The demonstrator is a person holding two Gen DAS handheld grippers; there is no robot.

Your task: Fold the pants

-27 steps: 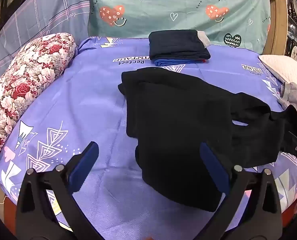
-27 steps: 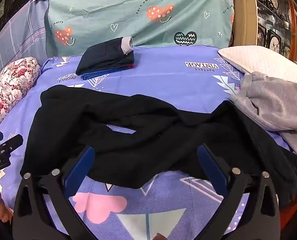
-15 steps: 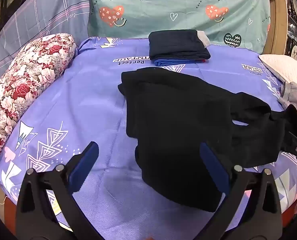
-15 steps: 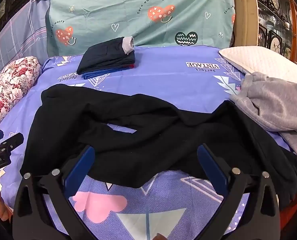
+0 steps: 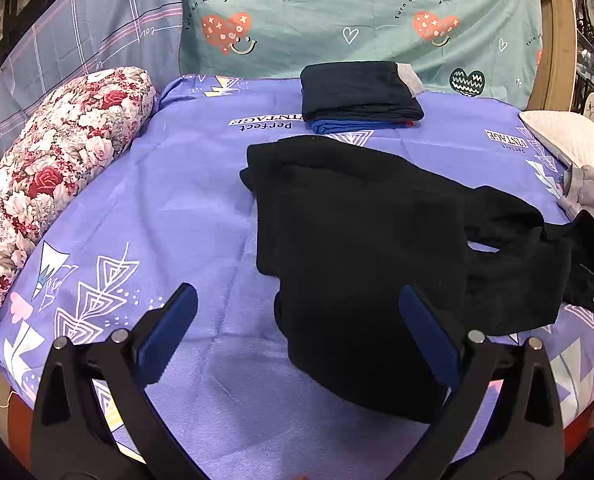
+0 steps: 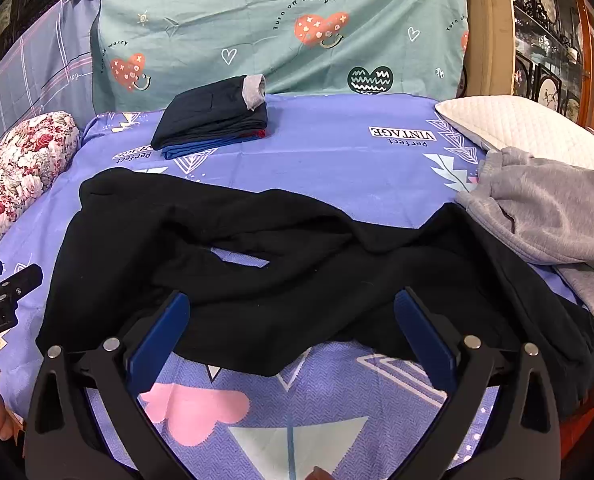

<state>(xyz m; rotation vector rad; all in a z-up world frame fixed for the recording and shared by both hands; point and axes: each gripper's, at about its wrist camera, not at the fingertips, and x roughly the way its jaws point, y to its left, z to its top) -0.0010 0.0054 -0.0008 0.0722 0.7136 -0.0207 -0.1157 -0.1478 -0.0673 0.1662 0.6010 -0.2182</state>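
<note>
Showing only in right wrist view: grey garment (image 6: 545,208) overlapping black pants (image 6: 257,272).

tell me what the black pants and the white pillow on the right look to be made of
Black pants: likely soft knit or fleece, matte, no sheen, draping in thick rounded folds. The exact fibre cannot be told.
White pillow: seemingly quilted woven fabric, matte, with a fine diamond-stitched texture across its surface.

Bed under purple printed sheet (image 6: 337,152) — teal heart-print cloth (image 6: 281,20) hung behind, plaid fabric (image 5: 97,32) left. Wooden cabinet (image 6: 553,40) with framed plates right. Even indoor light.
</note>
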